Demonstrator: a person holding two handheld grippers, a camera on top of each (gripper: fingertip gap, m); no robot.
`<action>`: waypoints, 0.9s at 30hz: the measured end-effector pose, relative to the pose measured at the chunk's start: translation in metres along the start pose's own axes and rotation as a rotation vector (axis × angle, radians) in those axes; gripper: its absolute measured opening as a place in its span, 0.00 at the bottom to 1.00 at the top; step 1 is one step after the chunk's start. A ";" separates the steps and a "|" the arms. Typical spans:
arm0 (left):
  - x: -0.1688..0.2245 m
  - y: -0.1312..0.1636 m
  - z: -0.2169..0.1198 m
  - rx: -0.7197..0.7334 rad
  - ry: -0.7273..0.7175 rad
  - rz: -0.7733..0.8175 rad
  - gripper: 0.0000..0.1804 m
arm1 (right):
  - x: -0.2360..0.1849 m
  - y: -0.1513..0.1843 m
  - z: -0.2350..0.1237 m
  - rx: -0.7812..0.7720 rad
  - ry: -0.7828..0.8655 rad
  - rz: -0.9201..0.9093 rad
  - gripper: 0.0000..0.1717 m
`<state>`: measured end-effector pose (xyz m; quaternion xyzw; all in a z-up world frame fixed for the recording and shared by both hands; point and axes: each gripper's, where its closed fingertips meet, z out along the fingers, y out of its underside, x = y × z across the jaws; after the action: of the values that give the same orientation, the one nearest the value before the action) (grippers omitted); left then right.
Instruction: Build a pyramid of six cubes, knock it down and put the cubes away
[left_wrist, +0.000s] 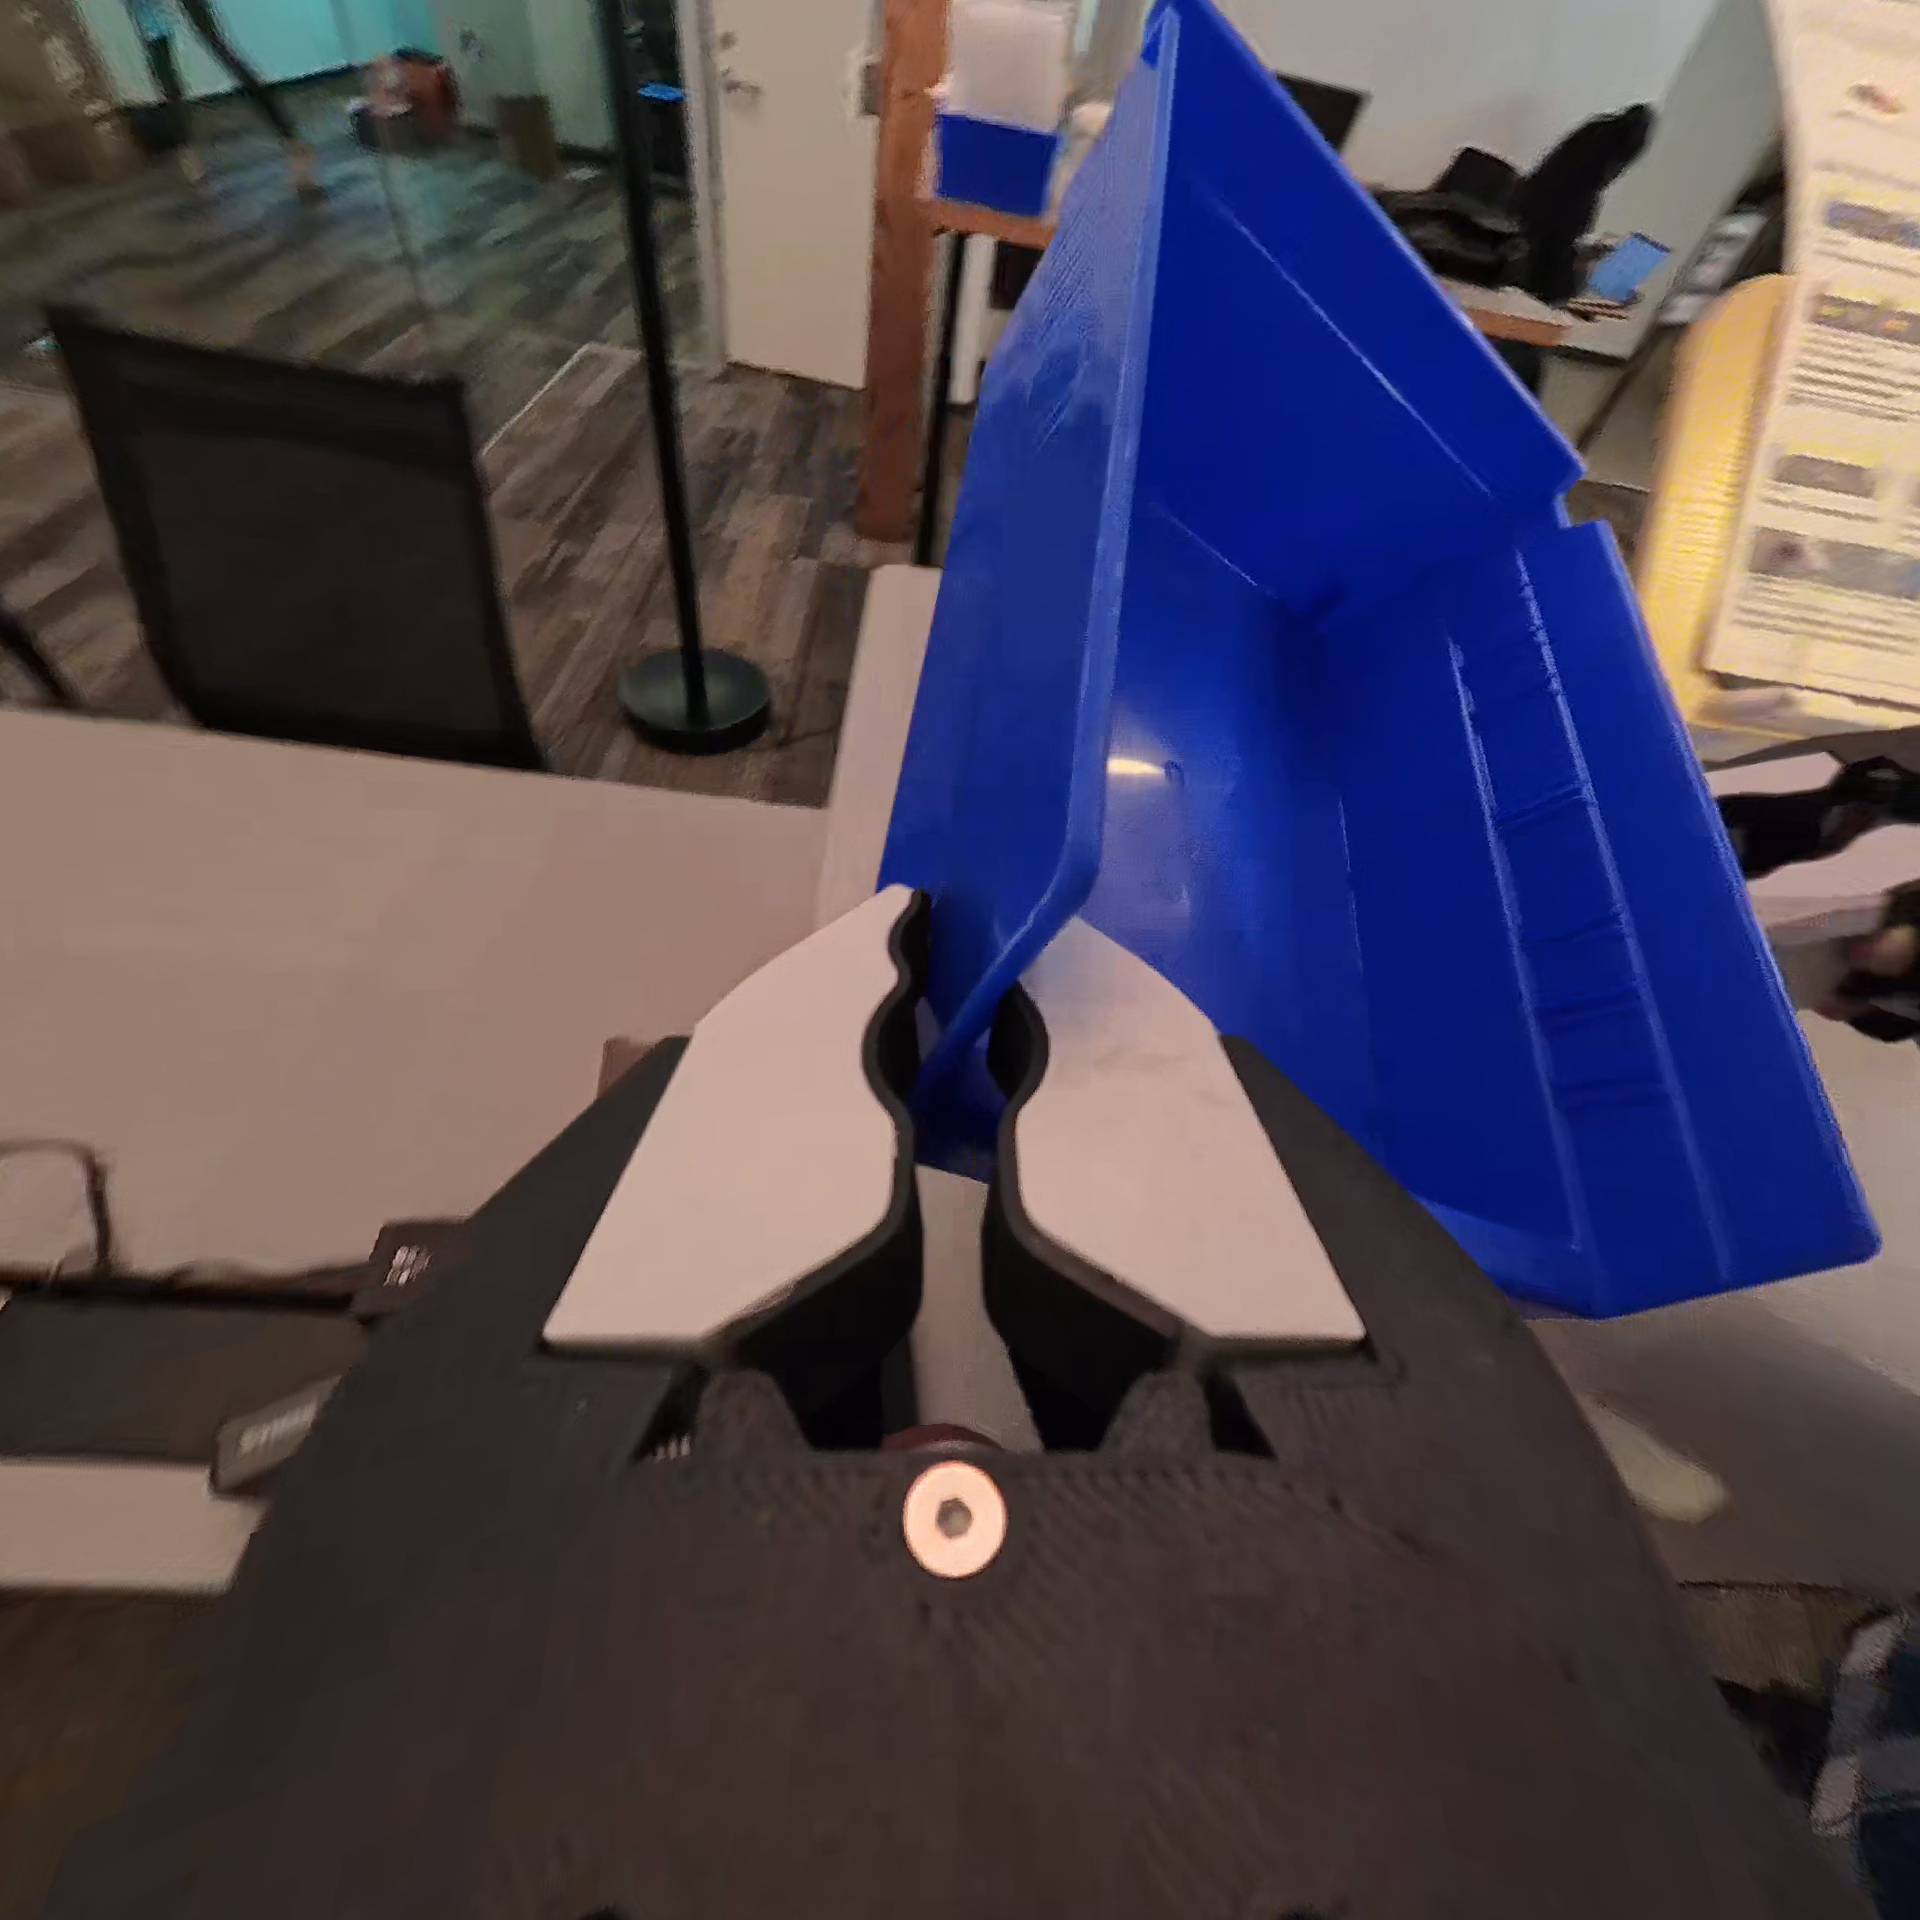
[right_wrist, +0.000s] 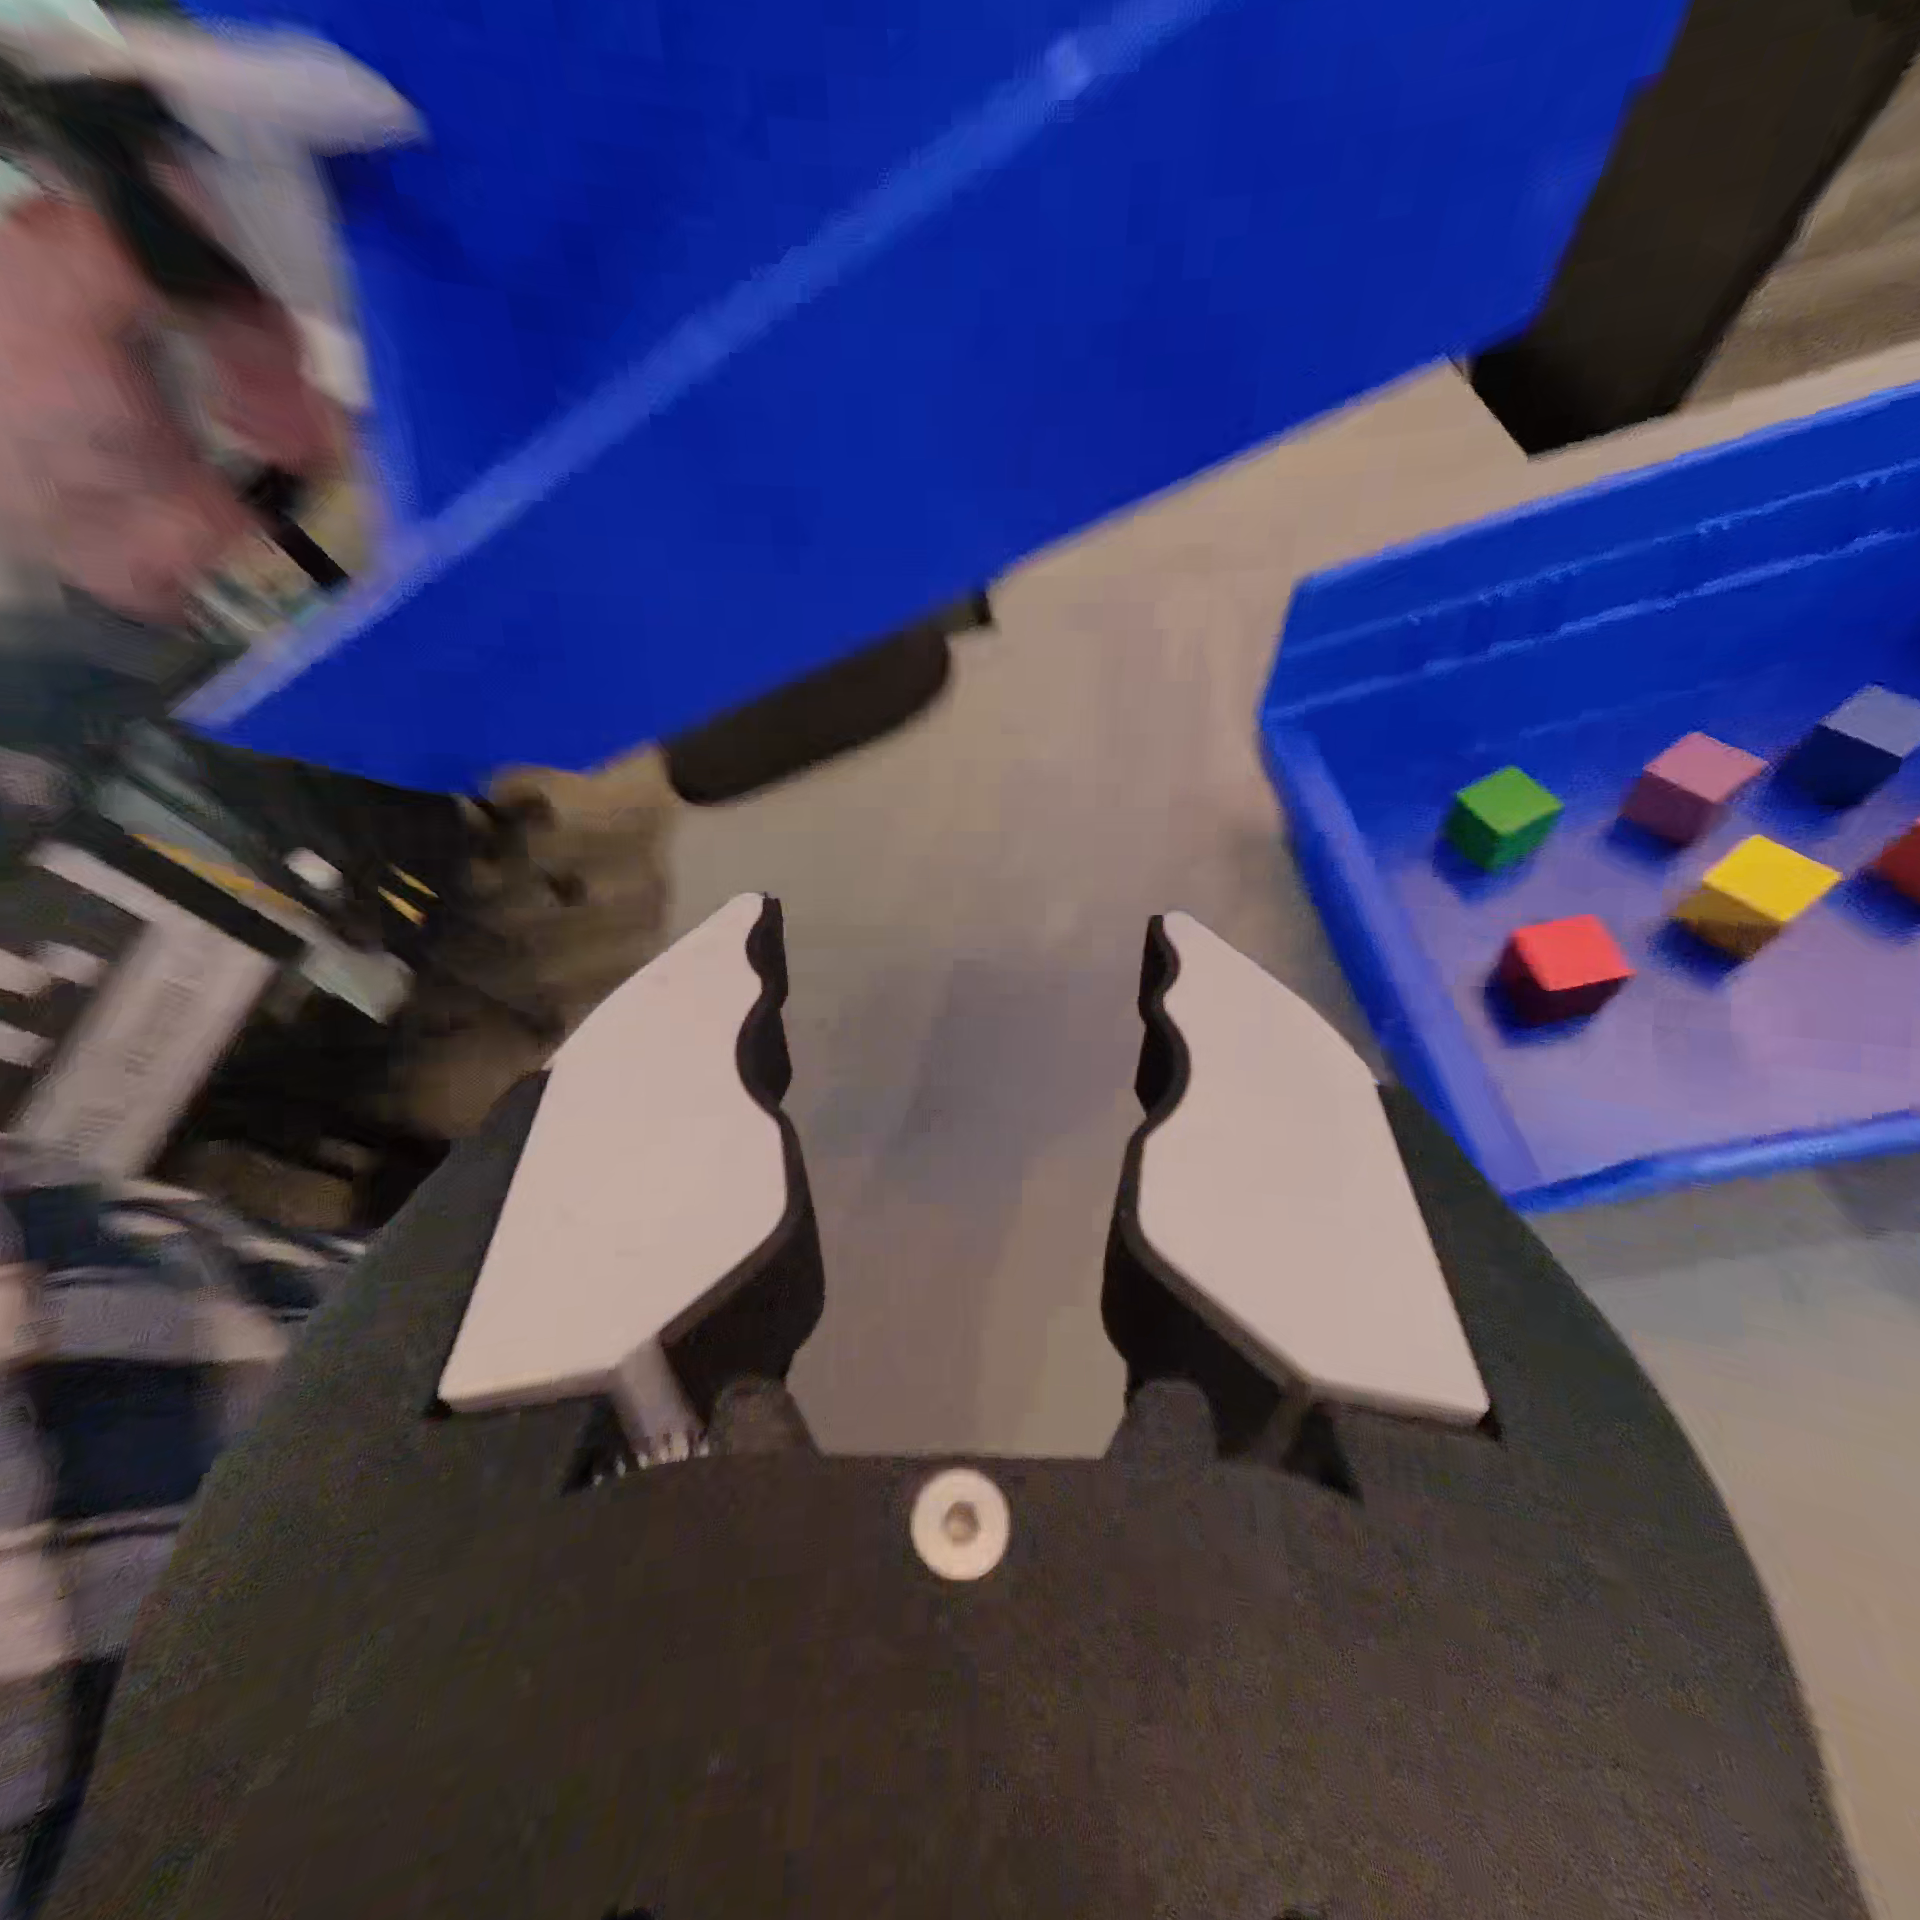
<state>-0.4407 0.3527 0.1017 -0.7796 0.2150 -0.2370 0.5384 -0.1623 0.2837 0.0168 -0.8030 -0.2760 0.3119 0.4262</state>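
Now, left claw (left_wrist: 951, 997) pinching one blue bin (left_wrist: 1299, 727) (tilted), right claw (right_wrist: 961, 977) spread, second bin (right_wrist: 1351, 914), six cubes (right_wrist: 1756, 894).

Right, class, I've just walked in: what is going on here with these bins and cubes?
The left gripper is clamped on the rim of an empty blue bin, holding it tilted in the air. The right gripper is open and holds nothing. Coloured cubes, among them green, red and yellow, lie in a second blue bin on the table.

Glossy smooth plastic bin (left_wrist: 1299, 727) (matt painted cubes (right_wrist: 1558, 961))
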 end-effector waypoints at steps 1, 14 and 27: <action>0.017 -0.006 0.005 0.010 0.036 0.038 0.05 | -0.013 -0.002 -0.021 0.082 -0.035 0.033 0.39; 0.374 0.008 0.114 -0.031 0.771 0.292 0.04 | -0.064 0.122 -0.296 0.603 0.408 0.285 0.46; 0.602 0.171 0.194 -0.351 1.053 0.242 0.05 | -0.072 0.310 -0.398 0.476 0.735 0.670 0.43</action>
<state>0.1412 0.0843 -0.0361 -0.6038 0.5785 -0.4910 0.2444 0.1391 -0.1214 -0.0540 -0.7846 0.2396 0.1834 0.5417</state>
